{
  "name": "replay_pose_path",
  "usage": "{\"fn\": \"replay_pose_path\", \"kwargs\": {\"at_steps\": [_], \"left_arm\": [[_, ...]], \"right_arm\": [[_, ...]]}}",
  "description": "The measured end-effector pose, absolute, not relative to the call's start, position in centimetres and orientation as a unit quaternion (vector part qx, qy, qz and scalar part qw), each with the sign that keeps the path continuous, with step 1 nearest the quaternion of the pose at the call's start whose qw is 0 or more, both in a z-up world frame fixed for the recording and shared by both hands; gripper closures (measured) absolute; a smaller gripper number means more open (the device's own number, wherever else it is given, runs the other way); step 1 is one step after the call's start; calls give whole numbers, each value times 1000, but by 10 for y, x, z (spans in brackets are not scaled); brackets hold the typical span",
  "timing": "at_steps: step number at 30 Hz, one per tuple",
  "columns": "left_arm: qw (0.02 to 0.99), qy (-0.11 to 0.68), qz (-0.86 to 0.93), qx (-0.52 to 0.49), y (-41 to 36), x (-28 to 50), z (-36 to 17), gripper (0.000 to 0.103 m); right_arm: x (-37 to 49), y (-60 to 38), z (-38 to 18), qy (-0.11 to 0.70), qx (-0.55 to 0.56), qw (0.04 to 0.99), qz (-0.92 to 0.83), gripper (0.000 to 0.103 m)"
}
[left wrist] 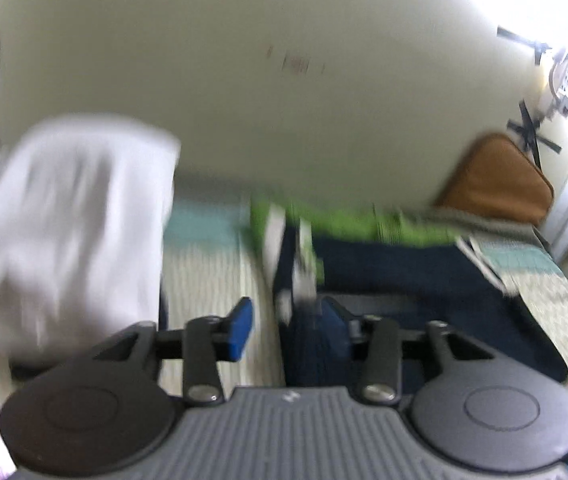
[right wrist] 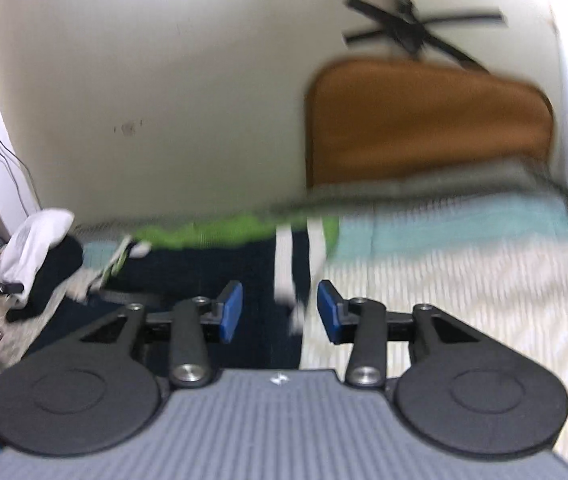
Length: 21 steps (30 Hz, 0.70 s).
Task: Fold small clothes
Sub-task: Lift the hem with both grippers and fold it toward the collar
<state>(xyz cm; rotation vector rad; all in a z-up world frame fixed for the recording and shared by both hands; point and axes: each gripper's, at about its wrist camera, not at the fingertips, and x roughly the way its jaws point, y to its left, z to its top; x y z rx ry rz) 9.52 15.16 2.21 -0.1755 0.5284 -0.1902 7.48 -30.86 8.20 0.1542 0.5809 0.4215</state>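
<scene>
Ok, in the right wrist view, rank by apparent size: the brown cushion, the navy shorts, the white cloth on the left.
1. Brown cushion, though it and the shorts look close in size, and blur makes that unsure.
2. Navy shorts, partly hidden by the gripper.
3. White cloth, clearly smallest.

Bed (right wrist: 464,264) covered by a pale striped spread with a teal band along the far edge. Navy garment (right wrist: 211,268) with lime-green waistband and white side stripes spread flat on the spread, from centre toward 9 o'clock in the right wrist view. White cloth (right wrist: 35,248) heaped at 9 o'clock, just beside a dark item. Brown cushion (right wrist: 428,124) upright at 1 o'clock, against the wall. Heavy motion blur; finer detail unreadable.
</scene>
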Motion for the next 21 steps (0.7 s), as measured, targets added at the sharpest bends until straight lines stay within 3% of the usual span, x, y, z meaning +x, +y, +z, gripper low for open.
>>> {"fn": "replay_pose_path", "kwargs": {"at_steps": [2, 6, 7, 8, 9, 13, 15, 16, 17, 18, 19, 21], "left_arm": [[961, 250, -96, -73, 146, 135, 34, 47], [948, 289, -89, -96, 140, 230, 29, 41], [945, 301, -84, -94, 139, 251, 24, 35], [942, 314, -75, -94, 138, 273, 16, 22], [938, 325, -66, -98, 138, 291, 7, 18], [917, 366, -61, -149, 146, 336, -22, 16], [911, 373, -64, -161, 146, 345, -33, 30], [909, 378, -70, -160, 143, 348, -38, 63], [907, 382, -78, -158, 142, 349, -41, 83], [910, 375, -80, -156, 140, 347, -42, 86], [911, 371, -86, -155, 139, 346, -42, 92], [916, 360, -89, -151, 139, 340, -37, 93]], "right_arm": [[112, -289, 90, 286, 67, 927, 233, 58], [198, -236, 76, 327, 68, 904, 266, 50], [218, -223, 68, 336, 72, 899, 271, 49], [236, -212, 60, 343, 74, 896, 272, 47], [252, -202, 52, 351, 75, 894, 267, 41], [304, -176, 15, 394, 95, 884, 234, 39], [325, -170, -2, 415, 109, 875, 226, 40], [330, -168, -8, 425, 115, 868, 229, 42], [334, -165, -15, 436, 116, 861, 234, 49], [336, -164, -19, 445, 110, 857, 237, 70], [336, -160, -21, 445, 95, 859, 235, 81], [327, -161, -16, 433, 86, 861, 252, 98]]}}
